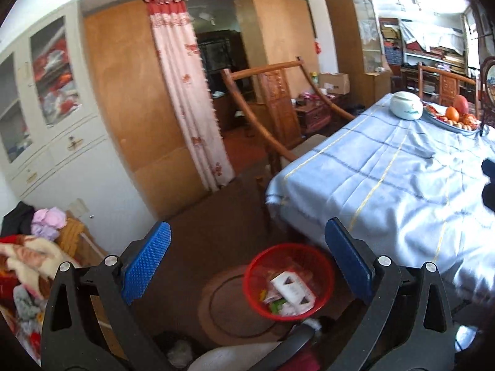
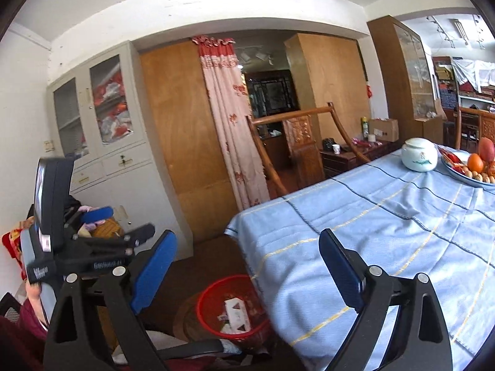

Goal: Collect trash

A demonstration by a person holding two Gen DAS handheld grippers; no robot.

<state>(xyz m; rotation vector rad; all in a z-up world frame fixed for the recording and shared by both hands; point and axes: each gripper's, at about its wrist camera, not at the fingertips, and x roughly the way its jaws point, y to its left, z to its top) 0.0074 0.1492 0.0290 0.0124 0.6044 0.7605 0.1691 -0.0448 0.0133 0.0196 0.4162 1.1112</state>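
A red mesh basket [image 1: 249,281] stands on the brown floor beside the table. It holds a white carton [image 1: 292,290] and small wrappers. My left gripper [image 1: 247,225] hovers above it, open, with nothing between its blue pads. In the right wrist view the same basket [image 2: 202,304] and its carton [image 2: 236,310] sit low in the picture. My right gripper [image 2: 247,238] is held over the table's corner, jaws wide open and empty. The left tool's black body [image 2: 55,204] shows at the left of that view.
A table under a blue checked cloth [image 1: 386,170] fills the right side, with a white lidded jar [image 1: 406,105] and a fruit plate [image 1: 433,116] at its far end. A wooden chair [image 1: 278,108] stands behind it. Piled clothes [image 1: 31,256] lie left, below a white cabinet [image 1: 62,154].
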